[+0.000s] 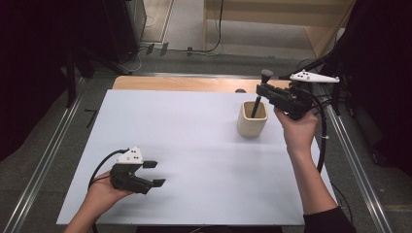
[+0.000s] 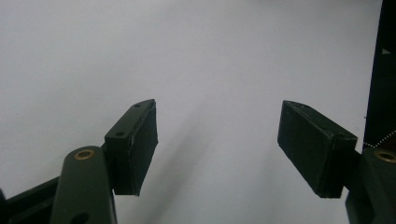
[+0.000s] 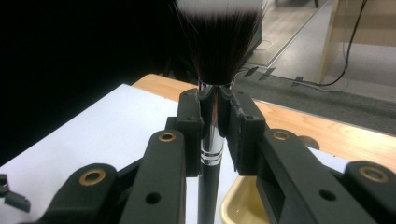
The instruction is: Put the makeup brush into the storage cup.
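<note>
The right gripper (image 3: 215,135) clamps the makeup brush (image 3: 212,93) by its ferrule, bristles up, handle inside the cream cup (image 1: 252,119), while the left gripper (image 1: 151,173) waits wide open, holding nothing.

Brush (image 3: 218,42) tip beyond top edge

**Around the work area**

A white sheet (image 1: 194,145) covers most of the wooden tabletop (image 1: 184,83), whose bare strip shows along the 12 o'clock edge. A small dark round thing (image 1: 240,90), too small to identify, sits on that strip. Metal rails (image 1: 43,155) run along the table at 9 and 3 o'clock. At 12 o'clock, beyond the table, a black cable (image 1: 214,46) trails over the grey floor (image 1: 189,24) beside a light wooden cabinet (image 1: 291,14). A small black angled tool (image 1: 91,116) lies on the floor at 9 o'clock.
</note>
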A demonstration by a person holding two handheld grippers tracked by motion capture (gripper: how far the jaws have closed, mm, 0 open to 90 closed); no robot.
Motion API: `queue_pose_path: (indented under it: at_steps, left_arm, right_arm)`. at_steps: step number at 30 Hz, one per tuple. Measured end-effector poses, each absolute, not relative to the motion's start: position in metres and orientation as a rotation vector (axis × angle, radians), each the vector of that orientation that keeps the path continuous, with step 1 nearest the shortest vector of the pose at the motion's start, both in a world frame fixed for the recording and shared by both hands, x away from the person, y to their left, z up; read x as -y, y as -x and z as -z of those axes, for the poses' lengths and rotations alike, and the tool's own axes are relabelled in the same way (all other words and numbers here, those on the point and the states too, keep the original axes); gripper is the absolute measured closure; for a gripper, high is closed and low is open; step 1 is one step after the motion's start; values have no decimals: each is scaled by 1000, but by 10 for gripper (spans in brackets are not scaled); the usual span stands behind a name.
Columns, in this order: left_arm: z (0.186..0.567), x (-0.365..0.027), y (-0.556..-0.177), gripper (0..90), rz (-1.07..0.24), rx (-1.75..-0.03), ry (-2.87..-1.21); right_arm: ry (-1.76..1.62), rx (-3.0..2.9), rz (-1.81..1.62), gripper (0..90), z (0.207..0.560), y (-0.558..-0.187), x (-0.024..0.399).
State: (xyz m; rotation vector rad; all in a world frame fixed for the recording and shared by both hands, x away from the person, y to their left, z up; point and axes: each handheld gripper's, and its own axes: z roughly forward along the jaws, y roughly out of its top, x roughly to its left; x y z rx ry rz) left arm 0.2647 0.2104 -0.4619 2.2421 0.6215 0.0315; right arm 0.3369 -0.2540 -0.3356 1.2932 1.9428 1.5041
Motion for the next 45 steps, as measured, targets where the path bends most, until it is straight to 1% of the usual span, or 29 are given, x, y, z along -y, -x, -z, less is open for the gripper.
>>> queue_pose_path:
  at_steps: [15, 45]
  left_arm:
    - [462, -210, -264, 292, -30, -618, -2247]
    - [462, -210, -264, 291, -31, -617, -2254]
  right_arm:
    - [-1299, -1878, -1467, 778, 343, -347, 258]
    - [-1350, -1826, -1381, 775, 375, -368, 263]
